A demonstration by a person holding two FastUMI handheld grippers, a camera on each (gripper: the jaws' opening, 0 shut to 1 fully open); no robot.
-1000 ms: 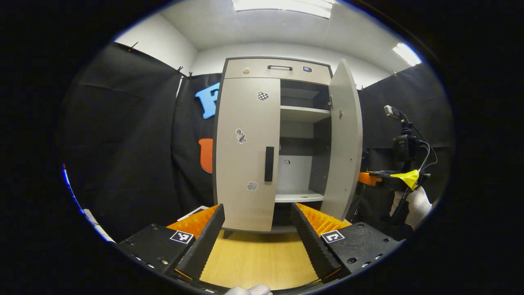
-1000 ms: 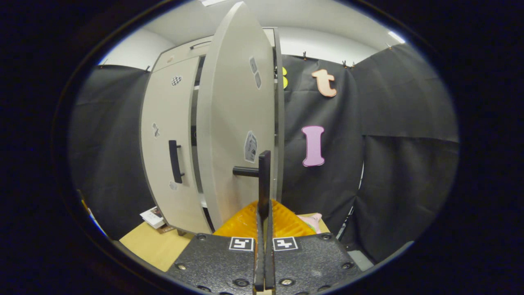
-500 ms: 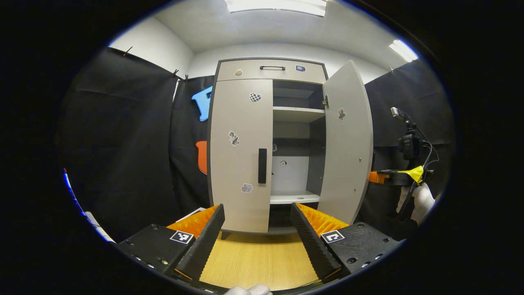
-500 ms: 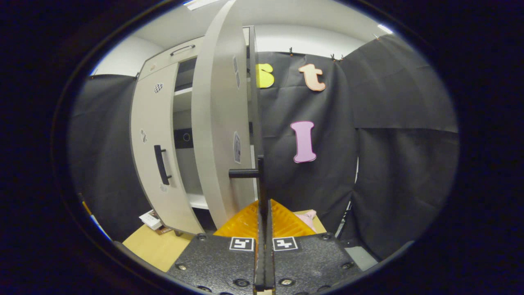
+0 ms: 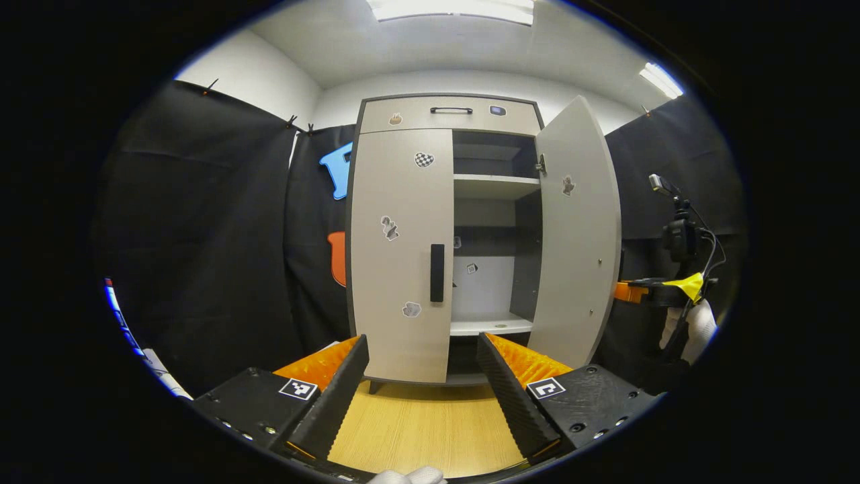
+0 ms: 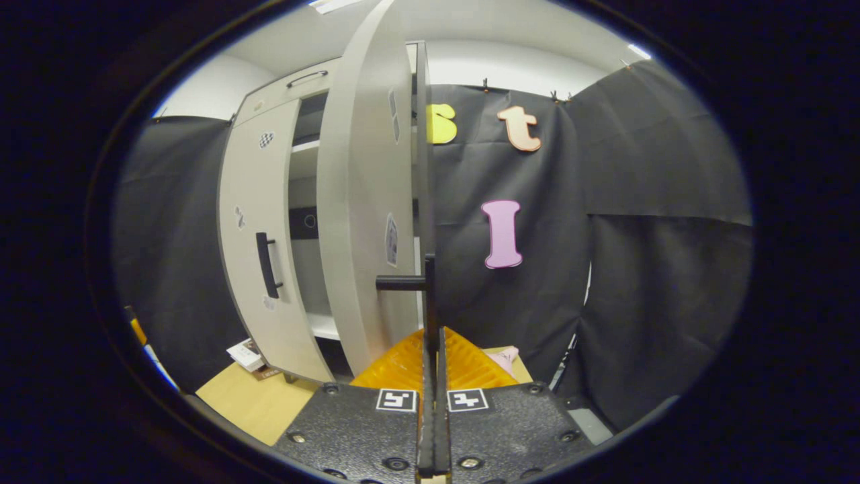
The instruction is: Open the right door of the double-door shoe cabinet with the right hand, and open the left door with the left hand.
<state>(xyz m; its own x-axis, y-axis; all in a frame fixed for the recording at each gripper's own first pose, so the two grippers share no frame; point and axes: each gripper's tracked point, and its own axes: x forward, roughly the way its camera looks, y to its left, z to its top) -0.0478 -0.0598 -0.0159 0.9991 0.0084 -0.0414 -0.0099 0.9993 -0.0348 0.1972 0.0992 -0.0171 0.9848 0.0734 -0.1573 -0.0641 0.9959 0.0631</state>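
Observation:
The grey shoe cabinet [image 5: 450, 114] stands ahead in the left gripper view. Its left door [image 5: 400, 249] is closed, with a black vertical handle [image 5: 437, 272]. My left gripper [image 5: 423, 376] hangs open in front of that door, some way off, with nothing between its fingers. The right door [image 5: 578, 235] is swung out, baring the shelves [image 5: 494, 186]. In the right gripper view I see that door [image 6: 366, 215] nearly edge-on, and my right gripper [image 6: 433, 336] is shut on its black handle [image 6: 430, 289]. The left door's handle [image 6: 267, 264] shows beyond.
A camera on a tripod [image 5: 678, 228] stands right of the cabinet, by the right gripper [image 5: 645, 292] and its gloved hand [image 5: 699, 323]. A booklet [image 6: 245, 354] lies on the wooden floor [image 5: 423, 430] near the cabinet's foot. Black cloth walls close both sides.
The right door has swung farther open with my right gripper holding its handle. My left gripper has stayed open and only shifted slightly.

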